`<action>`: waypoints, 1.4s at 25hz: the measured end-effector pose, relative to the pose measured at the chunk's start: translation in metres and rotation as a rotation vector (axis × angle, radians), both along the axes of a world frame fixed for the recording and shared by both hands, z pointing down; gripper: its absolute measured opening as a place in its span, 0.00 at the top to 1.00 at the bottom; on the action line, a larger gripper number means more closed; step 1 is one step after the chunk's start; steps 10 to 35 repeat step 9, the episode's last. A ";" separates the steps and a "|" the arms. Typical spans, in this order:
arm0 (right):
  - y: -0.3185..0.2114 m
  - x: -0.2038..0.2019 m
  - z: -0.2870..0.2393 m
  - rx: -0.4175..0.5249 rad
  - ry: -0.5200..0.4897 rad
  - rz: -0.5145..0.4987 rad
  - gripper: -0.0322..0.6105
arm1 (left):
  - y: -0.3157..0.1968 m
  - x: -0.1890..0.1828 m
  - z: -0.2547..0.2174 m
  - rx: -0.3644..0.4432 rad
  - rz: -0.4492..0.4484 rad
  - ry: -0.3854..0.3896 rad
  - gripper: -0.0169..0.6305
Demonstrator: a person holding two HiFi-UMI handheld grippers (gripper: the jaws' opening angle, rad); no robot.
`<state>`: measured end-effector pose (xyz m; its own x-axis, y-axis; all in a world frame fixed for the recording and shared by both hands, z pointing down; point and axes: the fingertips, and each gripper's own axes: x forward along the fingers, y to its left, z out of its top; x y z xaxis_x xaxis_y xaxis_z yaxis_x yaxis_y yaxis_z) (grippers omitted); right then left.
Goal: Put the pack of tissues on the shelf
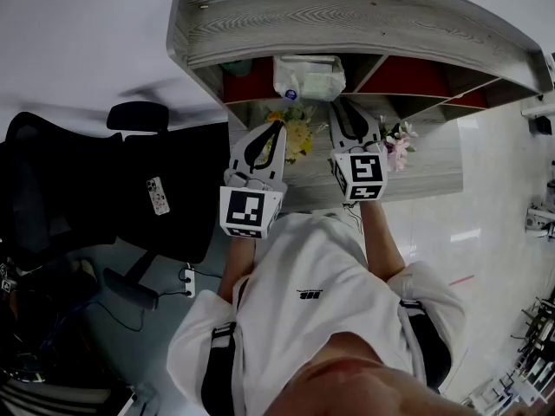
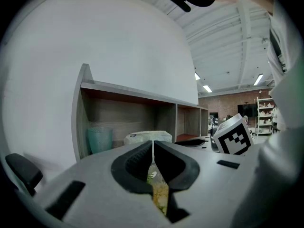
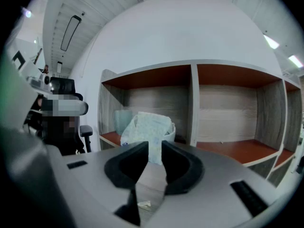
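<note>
Two grippers hover over the worktop [image 1: 434, 167] in front of the shelf [image 1: 347, 11]. The pack of tissues [image 3: 149, 127] lies in the shelf's left compartment, beside a teal cup [image 3: 121, 120]. The right gripper [image 3: 154, 147] is released, its jaws apart and aimed at the pack just ahead. The left gripper [image 2: 153, 145] is clenched on nothing, above yellow flowers [image 1: 297, 135].

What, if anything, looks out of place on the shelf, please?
Only the pack of tissues: it sits rumpled and lopsided in the left compartment of the shelf, beside a cup. Nothing looks spilled.
</note>
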<state>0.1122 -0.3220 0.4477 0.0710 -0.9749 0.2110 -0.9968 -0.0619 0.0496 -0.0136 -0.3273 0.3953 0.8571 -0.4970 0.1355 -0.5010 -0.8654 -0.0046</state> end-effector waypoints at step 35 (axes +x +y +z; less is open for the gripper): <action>0.005 -0.004 -0.004 0.007 0.004 -0.005 0.81 | 0.002 0.003 -0.002 0.007 0.010 0.007 0.92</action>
